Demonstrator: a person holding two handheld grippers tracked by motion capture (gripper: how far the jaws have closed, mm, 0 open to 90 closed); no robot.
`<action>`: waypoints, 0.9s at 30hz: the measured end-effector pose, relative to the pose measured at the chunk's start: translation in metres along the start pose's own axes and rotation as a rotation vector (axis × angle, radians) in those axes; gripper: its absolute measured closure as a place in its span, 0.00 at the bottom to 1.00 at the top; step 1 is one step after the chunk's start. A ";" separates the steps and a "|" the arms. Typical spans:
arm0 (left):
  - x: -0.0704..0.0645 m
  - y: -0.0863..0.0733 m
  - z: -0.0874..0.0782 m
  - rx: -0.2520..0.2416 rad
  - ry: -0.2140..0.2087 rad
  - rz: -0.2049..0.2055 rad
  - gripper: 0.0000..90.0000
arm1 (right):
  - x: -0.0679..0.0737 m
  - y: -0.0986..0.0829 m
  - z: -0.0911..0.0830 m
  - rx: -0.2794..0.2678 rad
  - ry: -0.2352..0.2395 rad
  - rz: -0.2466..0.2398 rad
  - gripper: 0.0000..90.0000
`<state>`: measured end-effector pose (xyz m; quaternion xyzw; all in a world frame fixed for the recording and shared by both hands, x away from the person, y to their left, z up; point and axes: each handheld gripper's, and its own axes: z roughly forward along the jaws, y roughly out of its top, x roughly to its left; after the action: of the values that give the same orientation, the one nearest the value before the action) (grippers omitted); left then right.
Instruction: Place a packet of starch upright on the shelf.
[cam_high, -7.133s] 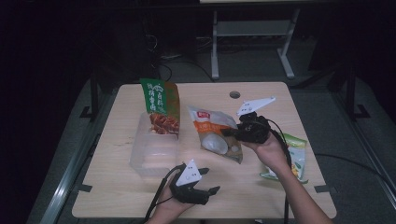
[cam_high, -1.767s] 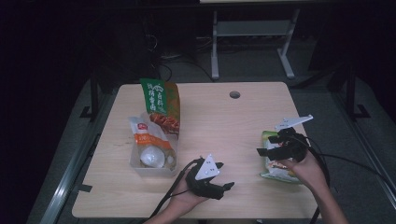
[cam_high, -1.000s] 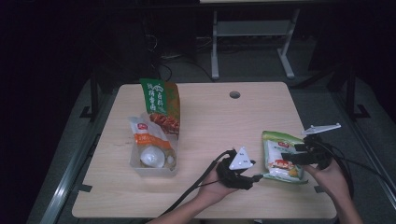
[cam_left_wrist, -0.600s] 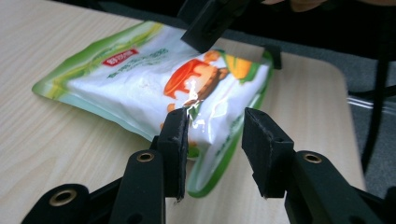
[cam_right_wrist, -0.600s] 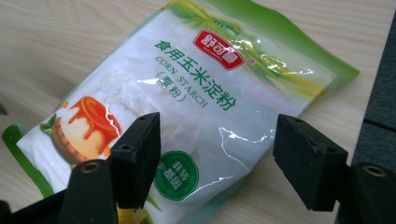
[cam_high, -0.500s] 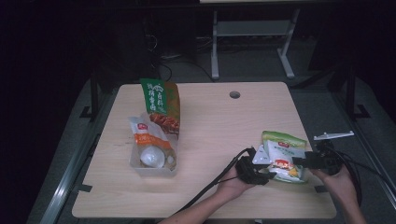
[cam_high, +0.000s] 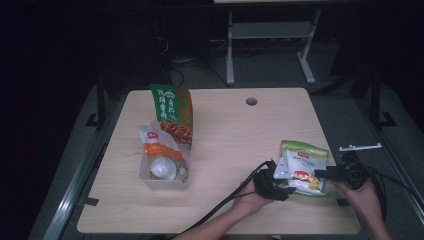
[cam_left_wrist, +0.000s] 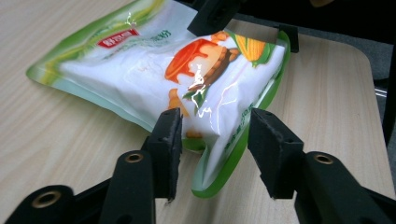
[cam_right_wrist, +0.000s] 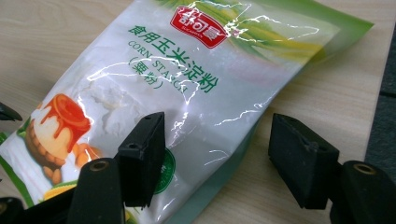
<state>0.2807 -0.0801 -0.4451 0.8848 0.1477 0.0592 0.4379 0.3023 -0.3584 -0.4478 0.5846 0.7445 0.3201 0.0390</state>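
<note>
Left gripper (cam_left_wrist: 212, 154) and right gripper (cam_right_wrist: 215, 149) apparently both gape, jaws apart.

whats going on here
A person works at a wooden table with a gripper in each hand. Both are at a corn starch bag lying near the table's right edge. The left gripper has its open jaws around the bag's bottom corner; the right gripper is open at the bag's other side, not clamped. Farther left, a clear container holds an orange-and-white pouch, with a green snack bag behind it.
</note>
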 end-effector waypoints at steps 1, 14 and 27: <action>0.000 0.000 -0.001 0.010 0.004 0.009 0.58 | 0.000 0.000 0.000 0.001 0.008 0.003 0.42; 0.009 -0.008 -0.016 0.019 0.033 0.006 0.50 | 0.027 0.000 0.012 0.029 0.098 -0.060 0.45; 0.014 -0.012 -0.019 0.024 0.004 -0.008 0.53 | 0.020 0.009 0.012 0.034 0.030 -0.055 0.35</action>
<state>0.2868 -0.0547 -0.4432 0.8894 0.1528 0.0576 0.4270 0.3094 -0.3340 -0.4463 0.5596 0.7661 0.3150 0.0268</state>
